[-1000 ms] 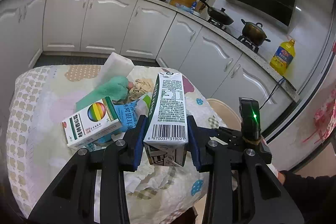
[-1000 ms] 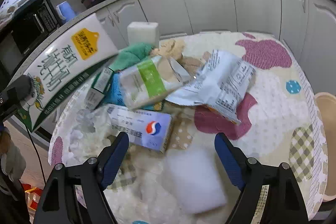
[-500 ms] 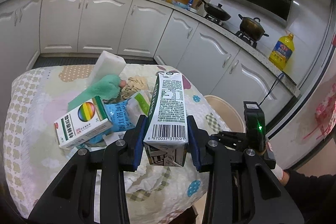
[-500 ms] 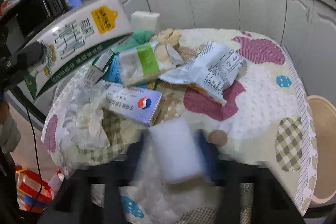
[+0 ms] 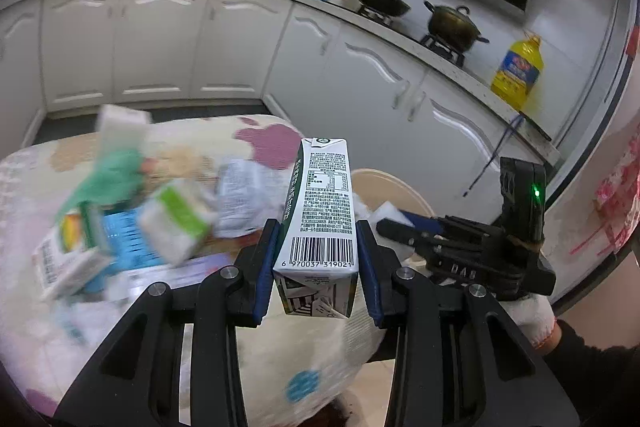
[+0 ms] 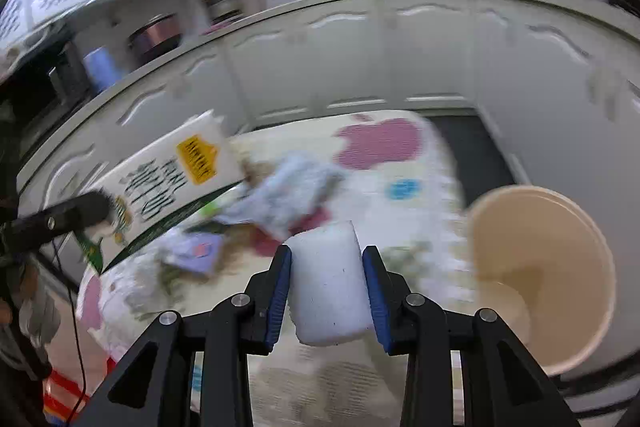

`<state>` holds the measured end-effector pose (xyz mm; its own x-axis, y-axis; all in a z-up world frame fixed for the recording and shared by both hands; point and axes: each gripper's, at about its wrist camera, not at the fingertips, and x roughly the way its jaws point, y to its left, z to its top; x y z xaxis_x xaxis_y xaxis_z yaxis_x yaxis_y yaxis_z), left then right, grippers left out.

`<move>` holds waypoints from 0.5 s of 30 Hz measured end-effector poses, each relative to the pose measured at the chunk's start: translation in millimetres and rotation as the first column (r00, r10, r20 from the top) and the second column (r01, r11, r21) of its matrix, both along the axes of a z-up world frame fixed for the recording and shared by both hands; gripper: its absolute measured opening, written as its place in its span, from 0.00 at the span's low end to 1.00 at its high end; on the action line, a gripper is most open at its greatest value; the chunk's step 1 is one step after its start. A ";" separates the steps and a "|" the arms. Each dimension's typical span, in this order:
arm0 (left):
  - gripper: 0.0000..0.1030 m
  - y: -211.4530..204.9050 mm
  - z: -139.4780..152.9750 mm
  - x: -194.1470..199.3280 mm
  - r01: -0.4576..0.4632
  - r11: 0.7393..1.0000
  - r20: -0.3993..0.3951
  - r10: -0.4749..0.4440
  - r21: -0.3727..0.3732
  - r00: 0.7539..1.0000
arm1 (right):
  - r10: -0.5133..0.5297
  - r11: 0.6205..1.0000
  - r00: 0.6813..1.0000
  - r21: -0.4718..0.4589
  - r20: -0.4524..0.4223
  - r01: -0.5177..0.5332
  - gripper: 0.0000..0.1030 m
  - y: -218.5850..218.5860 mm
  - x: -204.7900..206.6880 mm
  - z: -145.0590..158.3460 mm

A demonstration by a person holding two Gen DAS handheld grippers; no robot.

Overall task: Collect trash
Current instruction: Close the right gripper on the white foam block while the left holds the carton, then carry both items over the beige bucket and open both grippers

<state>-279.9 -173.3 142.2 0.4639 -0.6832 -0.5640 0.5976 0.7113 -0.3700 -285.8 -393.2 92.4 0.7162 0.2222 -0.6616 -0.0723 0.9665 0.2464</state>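
Both loads are in transit toward the beige bin [image 6: 540, 279] at lower right. The left hand-held gripper [image 5: 316, 263] clamps an upright milk carton [image 5: 320, 211]; the right hand-held gripper [image 6: 326, 283], its jaws having just closed, squeezes a white sponge block [image 6: 328, 283]. Next: position over the rim and release.

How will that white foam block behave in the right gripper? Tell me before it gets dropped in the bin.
The white foam block probably weighs little: it looks porous. It seems soft, since its sides bow between the right gripper pads, so it may spring back on release. Its matte surface likely resists slipping on the way to the beige bin.
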 end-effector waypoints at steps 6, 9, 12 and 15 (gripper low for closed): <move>0.34 -73.8 -9.3 11.2 0.083 0.996 -0.045 -0.082 0.016 0.996 | -0.171 0.985 0.984 -0.005 -0.044 0.171 0.34 -66.2 -10.6 -10.1; 0.34 -110.9 -18.0 19.6 0.105 0.994 -0.070 -0.102 0.037 0.992 | -0.229 0.973 0.970 0.013 -0.084 0.231 0.34 -93.3 -10.7 -21.4; 0.34 -142.9 -27.6 26.7 0.120 0.991 -0.090 -0.115 0.060 0.989 | -0.270 0.961 0.955 0.034 -0.120 0.276 0.35 -115.1 -9.9 -33.3; 0.34 -174.5 -38.4 35.4 0.129 0.988 -0.112 -0.119 0.089 0.987 | -0.301 0.949 0.941 0.044 -0.153 0.311 0.35 -127.0 -5.3 -43.0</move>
<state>-244.5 -347.7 103.7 0.3129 -0.6725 -0.6707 0.6445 0.6691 -0.3702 -291.0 -520.2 49.4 0.6561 0.0547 -0.7527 0.2646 0.9174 0.2973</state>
